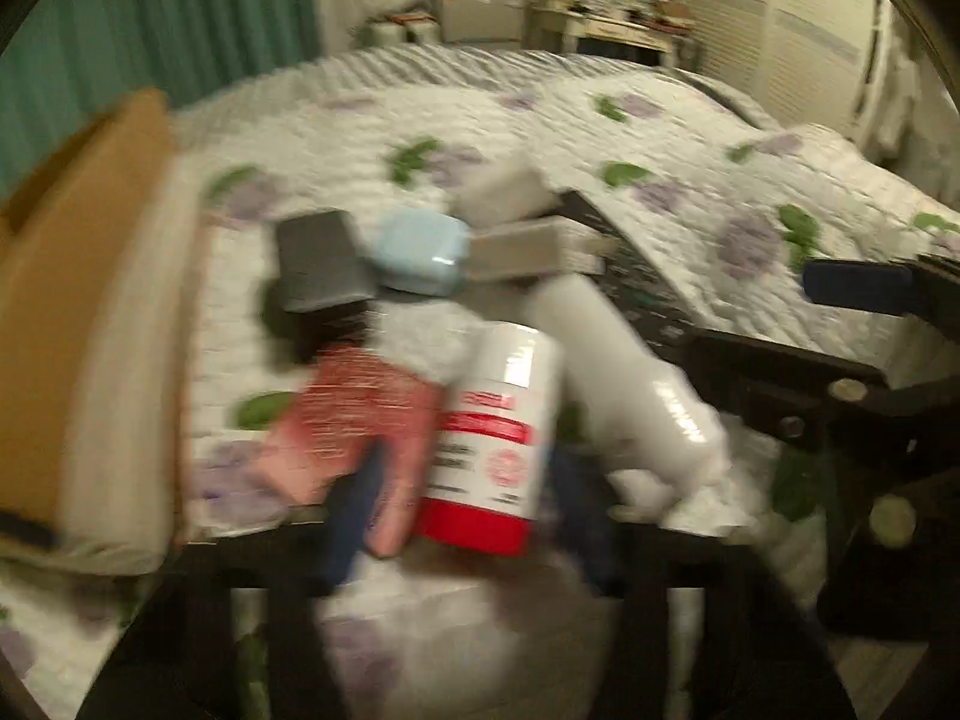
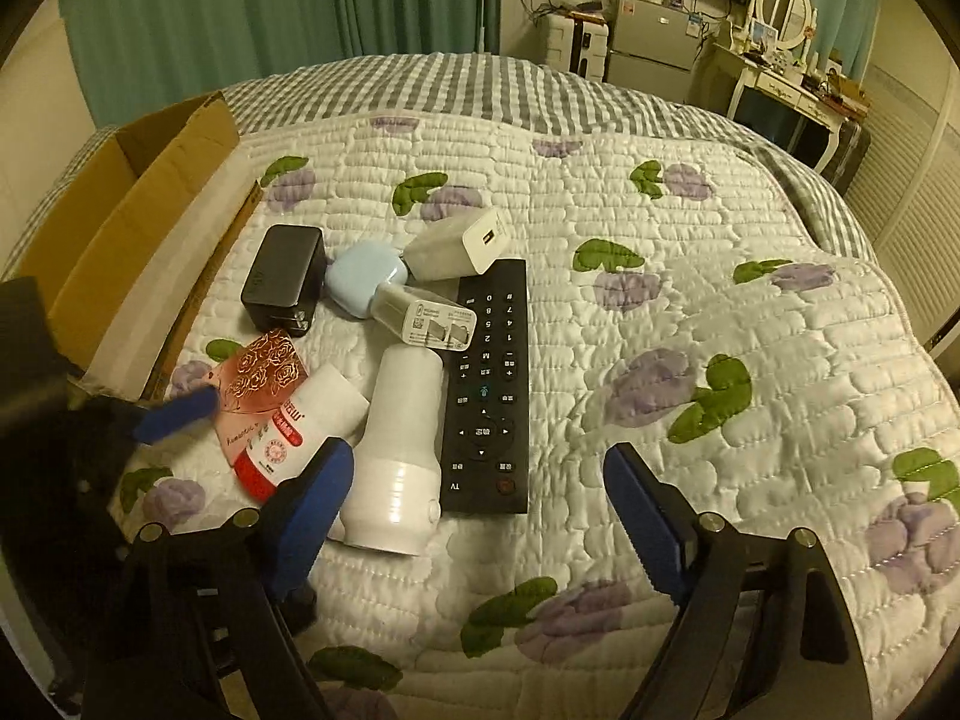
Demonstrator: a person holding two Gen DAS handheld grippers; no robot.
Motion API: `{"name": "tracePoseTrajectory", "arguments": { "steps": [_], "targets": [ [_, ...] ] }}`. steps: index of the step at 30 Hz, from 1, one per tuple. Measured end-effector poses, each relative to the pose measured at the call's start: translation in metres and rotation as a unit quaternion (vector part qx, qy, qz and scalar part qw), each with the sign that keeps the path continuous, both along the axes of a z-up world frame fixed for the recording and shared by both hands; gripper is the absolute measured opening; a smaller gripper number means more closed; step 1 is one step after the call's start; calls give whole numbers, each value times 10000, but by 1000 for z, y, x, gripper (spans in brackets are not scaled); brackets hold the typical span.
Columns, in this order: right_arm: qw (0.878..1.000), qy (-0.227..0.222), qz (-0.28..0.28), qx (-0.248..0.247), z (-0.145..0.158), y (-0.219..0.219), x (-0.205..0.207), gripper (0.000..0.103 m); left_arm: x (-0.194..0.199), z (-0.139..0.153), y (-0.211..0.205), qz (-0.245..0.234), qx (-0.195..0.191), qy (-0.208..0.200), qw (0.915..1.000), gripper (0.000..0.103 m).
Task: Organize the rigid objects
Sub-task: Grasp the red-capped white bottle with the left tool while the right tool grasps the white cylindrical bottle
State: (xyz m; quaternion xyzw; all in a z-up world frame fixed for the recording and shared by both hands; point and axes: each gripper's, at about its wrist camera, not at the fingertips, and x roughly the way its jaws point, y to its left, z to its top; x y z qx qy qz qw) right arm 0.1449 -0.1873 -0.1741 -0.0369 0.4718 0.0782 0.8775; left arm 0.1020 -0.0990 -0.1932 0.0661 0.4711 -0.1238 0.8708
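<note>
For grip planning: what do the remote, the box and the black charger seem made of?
TV remote: probably matte black plastic, with printed buttons.
Box: brown corrugated cardboard, open flaps, dull surface.
Black charger: likely hard plastic, smooth with a slight sheen, metal prongs.

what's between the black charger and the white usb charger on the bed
The pale blue case lies between the black charger and the white USB charger, seen best in the right wrist view.

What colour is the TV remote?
Black remote, white button markings; clearest in the right wrist view.
</note>
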Motion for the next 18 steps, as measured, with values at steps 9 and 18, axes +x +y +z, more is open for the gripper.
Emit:
{"name": "tracePoseTrajectory", "arguments": {
  "steps": [9,18],
  "targets": [
    [9999,129,78,-22,-3,6,3,86,-13,17,16,56,21,-167,9998,37],
    [9985,440,309,115,-14,20,6,83,-23,28,38,346,155,-242,9990,37]
  ]
}}
